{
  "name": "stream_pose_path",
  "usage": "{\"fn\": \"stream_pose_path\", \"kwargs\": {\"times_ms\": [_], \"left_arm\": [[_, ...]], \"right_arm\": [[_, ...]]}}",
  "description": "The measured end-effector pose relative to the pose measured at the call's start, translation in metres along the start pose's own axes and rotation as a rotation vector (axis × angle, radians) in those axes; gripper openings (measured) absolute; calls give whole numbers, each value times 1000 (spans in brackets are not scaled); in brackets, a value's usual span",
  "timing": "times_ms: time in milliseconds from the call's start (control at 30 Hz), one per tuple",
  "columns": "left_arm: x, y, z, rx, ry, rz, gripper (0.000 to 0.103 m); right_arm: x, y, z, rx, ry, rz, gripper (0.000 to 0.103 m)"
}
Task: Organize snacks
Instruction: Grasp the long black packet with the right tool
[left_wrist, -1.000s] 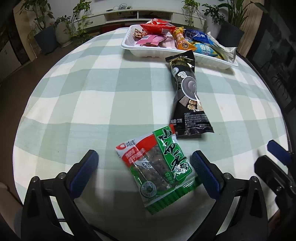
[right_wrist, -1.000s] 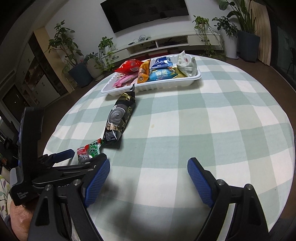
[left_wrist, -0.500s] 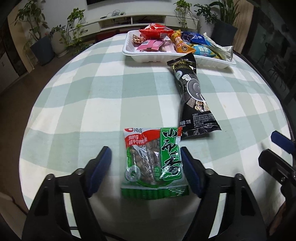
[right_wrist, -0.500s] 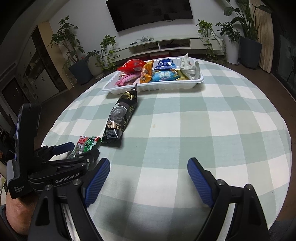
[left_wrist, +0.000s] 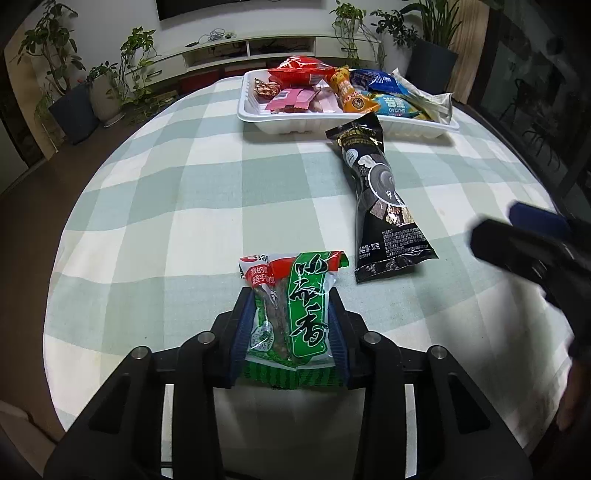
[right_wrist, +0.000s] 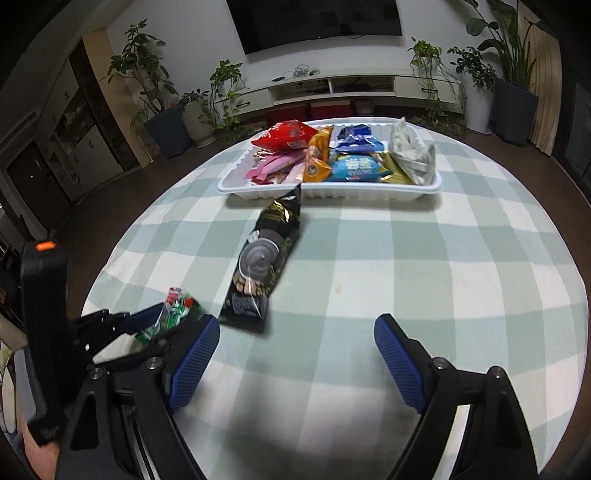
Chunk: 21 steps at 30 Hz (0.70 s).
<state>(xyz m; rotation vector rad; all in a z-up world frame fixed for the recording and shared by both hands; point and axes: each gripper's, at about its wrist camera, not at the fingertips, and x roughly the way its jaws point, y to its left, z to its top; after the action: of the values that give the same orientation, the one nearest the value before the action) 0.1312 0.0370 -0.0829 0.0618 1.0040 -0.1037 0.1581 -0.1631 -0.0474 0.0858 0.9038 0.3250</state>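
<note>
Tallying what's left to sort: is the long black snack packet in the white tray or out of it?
Out. The black packet lies flat on the checked tablecloth, only its top end reaching the front rim of the white tray.

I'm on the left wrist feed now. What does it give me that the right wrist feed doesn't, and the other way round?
Only the left wrist view shows the left gripper head on: its jaws are closing, blue pads on both sides of the green snack packet, whose printed front is readable.

Only the right wrist view shows the right gripper with jaws open over bare checked tablecloth, nothing between them, plus the television on the wall.

Both show the long black packet on the cloth, its far end at the white tray full of snacks.
</note>
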Motion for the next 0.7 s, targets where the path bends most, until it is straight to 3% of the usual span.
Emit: {"fn": "stream_pose_path", "kwargs": {"times_ms": [333,500,633,700], "left_arm": [[-2,6,-2,-11,-15,-33,33],[-1,7,-3,-13,-21,-39,34],[-1,7,-3,-15,-27,-45,34],[-1,8,-4,-16,-28,-48,33]], "right_arm": [[60,25,37,-45,122,-54,88],[86,31,36,-75,187,-91,77],[90,41,33,-142,167,-140,76],[89,42,33,-162,161,-136,70]]}}
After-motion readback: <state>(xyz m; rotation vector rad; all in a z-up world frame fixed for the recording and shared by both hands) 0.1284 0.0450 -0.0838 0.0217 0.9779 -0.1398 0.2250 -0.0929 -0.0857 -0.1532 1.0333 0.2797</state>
